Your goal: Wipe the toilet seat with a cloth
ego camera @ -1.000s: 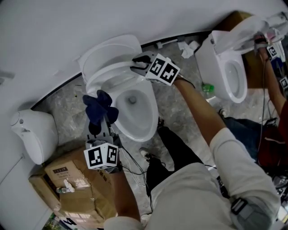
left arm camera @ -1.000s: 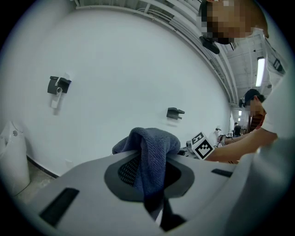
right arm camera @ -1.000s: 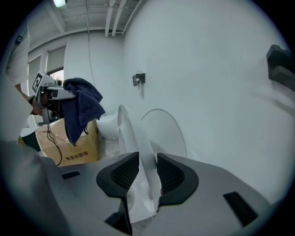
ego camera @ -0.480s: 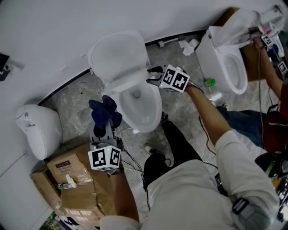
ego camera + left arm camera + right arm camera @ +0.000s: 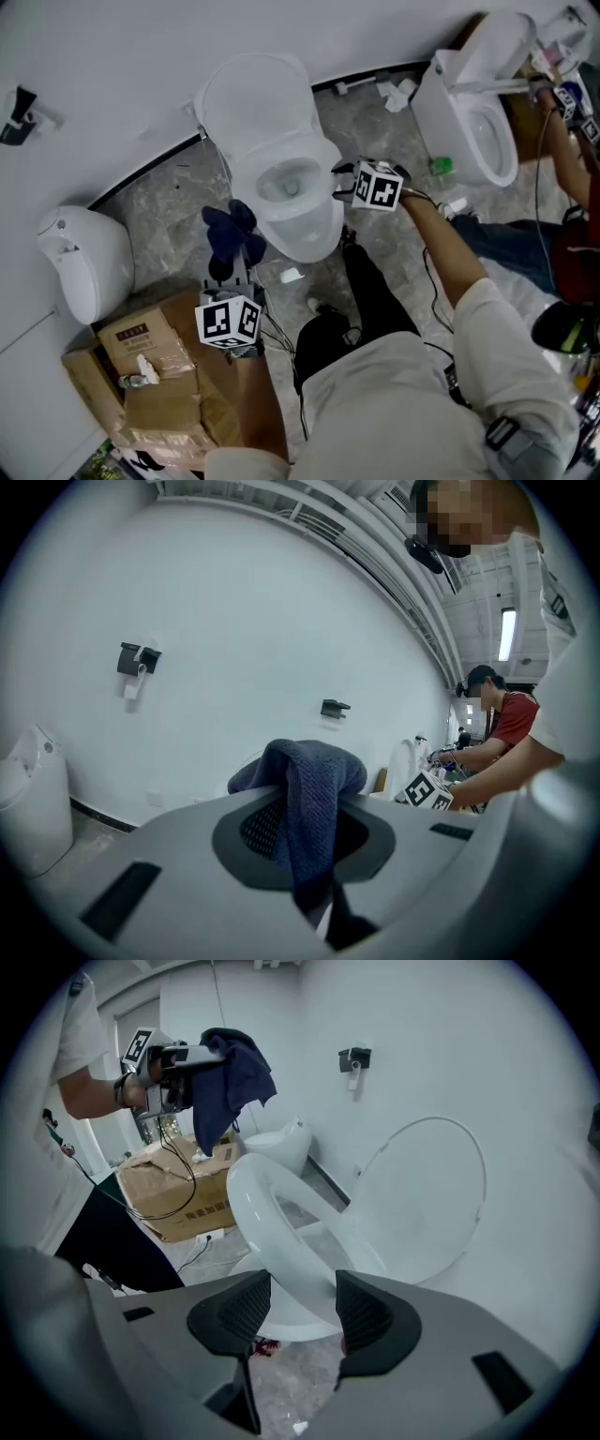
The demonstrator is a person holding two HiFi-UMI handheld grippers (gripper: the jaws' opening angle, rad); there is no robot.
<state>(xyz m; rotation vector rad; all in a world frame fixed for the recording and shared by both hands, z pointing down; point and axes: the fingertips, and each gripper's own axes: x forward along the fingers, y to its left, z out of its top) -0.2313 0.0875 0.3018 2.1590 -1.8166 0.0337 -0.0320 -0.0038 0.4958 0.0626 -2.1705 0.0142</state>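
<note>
1. The cloth (image 5: 231, 232) is dark blue with a fine knitted weave. It is bunched into loose folds that stand up and droop over the jaw tips
2. The left gripper (image 5: 228, 272) has its jaws closed on the cloth, one fold running down between the pads. It holds the cloth just to the left of the toilet (image 5: 314, 239), clear of the bowl
3. The toilet seat (image 5: 272, 1208) is a plain glossy white ring lying over the bowl. The round lid (image 5: 253, 94) stands raised behind it against the wall
4. The right gripper (image 5: 345, 183) is at the toilet's right side with its jaws apart. The near rim of the seat shows in the gap between them; I cannot tell whether either pad touches it
5. Counted: one cloth, two grippers, one seat and one lid on this toilet
6. A second toilet (image 5: 450, 112) stands to the right of the first, well apart, and another person's arm (image 5: 562, 159) reaches towards it
7. One rounded white fixture (image 5: 80, 262) sits to the toilet's left, with a cardboard box (image 5: 141, 366) below it
</note>
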